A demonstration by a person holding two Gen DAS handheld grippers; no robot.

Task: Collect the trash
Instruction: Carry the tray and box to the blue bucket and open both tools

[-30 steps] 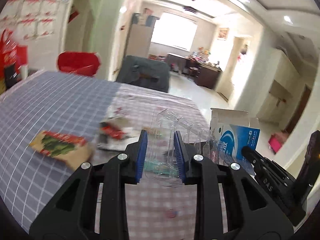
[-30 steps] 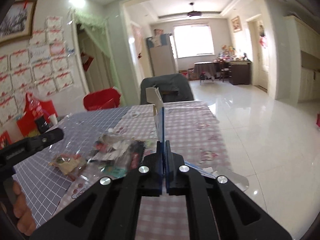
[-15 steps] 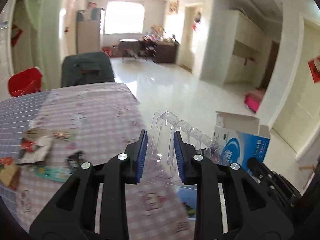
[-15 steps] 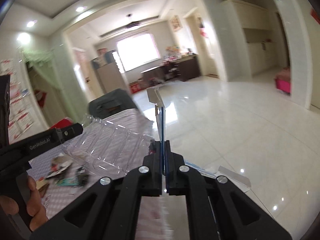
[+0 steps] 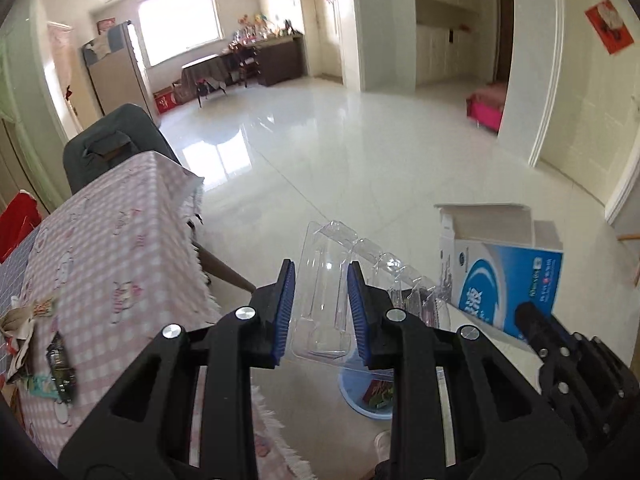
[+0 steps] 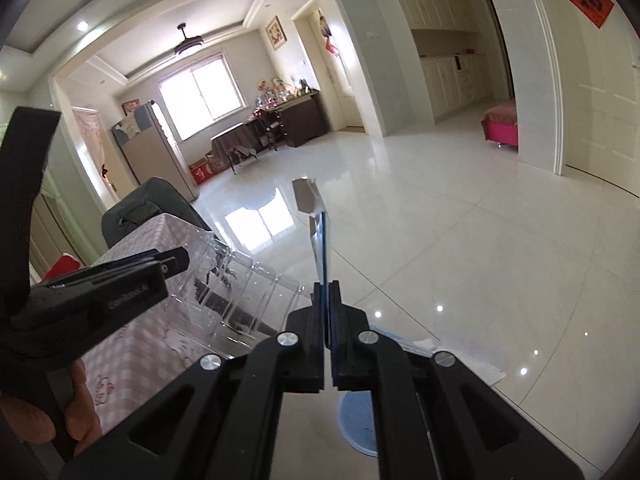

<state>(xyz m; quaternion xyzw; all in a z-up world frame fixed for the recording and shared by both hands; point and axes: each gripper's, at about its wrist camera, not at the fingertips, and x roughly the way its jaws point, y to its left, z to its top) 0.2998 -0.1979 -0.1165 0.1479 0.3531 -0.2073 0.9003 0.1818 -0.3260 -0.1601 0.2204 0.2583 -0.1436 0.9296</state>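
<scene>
The left gripper (image 5: 320, 308) has its blue pads pressed on a clear plastic tray (image 5: 332, 280), the kind that once held small things in a row. The right gripper (image 6: 326, 320) is squeezed tight on the thin edge of a blue and white cardboard box (image 5: 508, 280), which is flat and open at the top. Both bits of trash are up in the air, past the right edge of the table with the pink checked cloth (image 5: 120, 248). Down below on the shiny floor sits a blue bin (image 5: 360, 396), near the bottom of the left view, with a few wrappers already in it. I think the step now is to bring both things over the bin and let go. The bin looks small and the tray is long and light, so it could tip on the rim and slide out onto the floor. The box is wide and flat, so it might catch the air and flutter to the side if dropped from high up. The two things also hang close together, so they could bump. More wrappers (image 5: 44, 344) lie far left on the table, not yet picked up.
</scene>
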